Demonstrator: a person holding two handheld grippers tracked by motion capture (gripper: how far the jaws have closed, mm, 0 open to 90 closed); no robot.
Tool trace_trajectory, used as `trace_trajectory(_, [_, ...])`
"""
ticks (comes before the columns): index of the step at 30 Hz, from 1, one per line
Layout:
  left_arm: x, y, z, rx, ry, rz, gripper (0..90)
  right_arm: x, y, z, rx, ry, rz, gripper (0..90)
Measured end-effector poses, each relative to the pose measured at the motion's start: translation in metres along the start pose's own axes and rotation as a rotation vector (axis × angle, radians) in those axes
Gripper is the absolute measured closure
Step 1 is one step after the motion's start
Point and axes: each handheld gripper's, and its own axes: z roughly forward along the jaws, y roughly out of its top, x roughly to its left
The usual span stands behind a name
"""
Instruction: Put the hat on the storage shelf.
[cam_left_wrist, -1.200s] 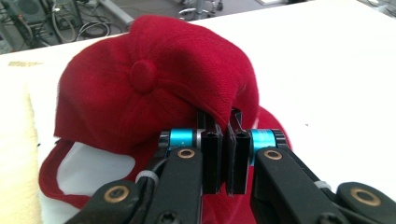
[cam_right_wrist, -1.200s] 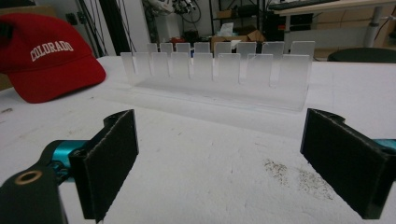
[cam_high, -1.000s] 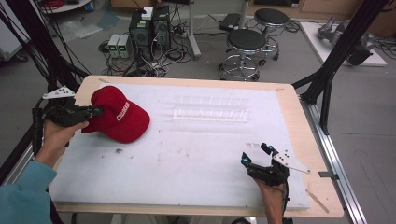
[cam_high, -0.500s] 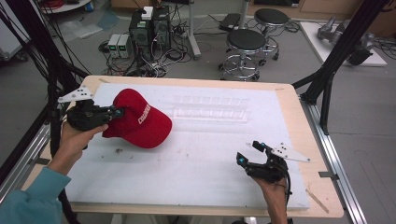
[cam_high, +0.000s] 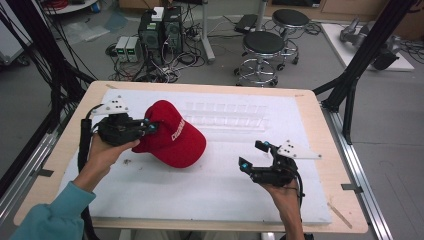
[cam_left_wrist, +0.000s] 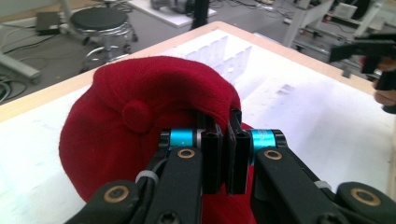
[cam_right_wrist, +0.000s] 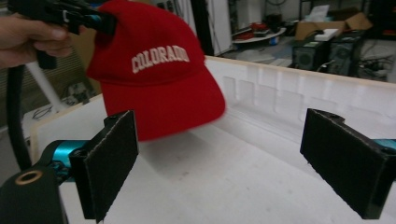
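red cap (cam_high: 172, 140) is up off the white mat (cam_high: 200, 195) at the left side of the table (cam_high: 320, 125), and we hold it by its back edge. our left gripper (cam_high: 150, 126) has its jaws pinched tight on the cloth there; in the left gripper view the two black jaws are pressed together on the cap's rim (cam_left_wrist: 224, 140). the brim points toward the middle of the table, and the white word on the front faces our other hand.

our right gripper (cam_high: 255, 155) waits low near the front right of the mat, well apart from the cap. its jaws are wide open and hold nothing.

we think the pick-up part is done. what is left, we guess, is to bring the cap toward the middle, maybe take it with the open gripper, and set it down.
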Motion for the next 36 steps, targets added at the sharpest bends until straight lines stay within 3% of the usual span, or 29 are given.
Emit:
trace_trajectory(5, [-0.011, 0.002, 0.011, 0.010, -0.027, 0.026, 86.8, 0.007, 0.016, 0.014, 0.022, 0.049, -0.034, 10.3])
trace_trajectory(8, [-0.019, 0.003, 0.017, 0.018, -0.038, 0.049, 86.8, 0.016, 0.032, 0.033, 0.053, 0.097, -0.072, 10.4])
trace_trajectory(11, [-0.028, 0.004, 0.021, 0.028, -0.058, 0.077, 86.8, 0.019, 0.037, 0.041, 0.069, 0.113, -0.082, 10.8])
trace_trajectory(14, [-0.036, 0.005, 0.026, 0.030, -0.085, 0.087, 86.8, 0.028, 0.047, 0.058, 0.097, 0.160, -0.121, 14.6])
trace_trajectory(23, [-0.053, 0.008, 0.034, 0.038, -0.136, 0.135, 86.8, 0.037, 0.056, 0.085, 0.163, 0.213, -0.150, 16.8])
trace_trajectory(32, [-0.064, 0.010, 0.037, 0.045, -0.200, 0.197, 86.8, 0.036, 0.055, 0.092, 0.191, 0.237, -0.160, 19.9])
trace_trajectory(33, [-0.065, 0.010, 0.037, 0.046, -0.208, 0.209, 86.8, 0.037, 0.055, 0.093, 0.199, 0.247, -0.168, 26.4])
trace_trajectory(35, [-0.065, 0.011, 0.037, 0.041, -0.210, 0.213, 86.8, 0.037, 0.055, 0.093, 0.202, 0.247, -0.175, 29.6])
trace_trajectory(36, [-0.066, 0.011, 0.037, 0.044, -0.207, 0.215, 86.8, 0.038, 0.056, 0.091, 0.200, 0.259, -0.191, 39.2])
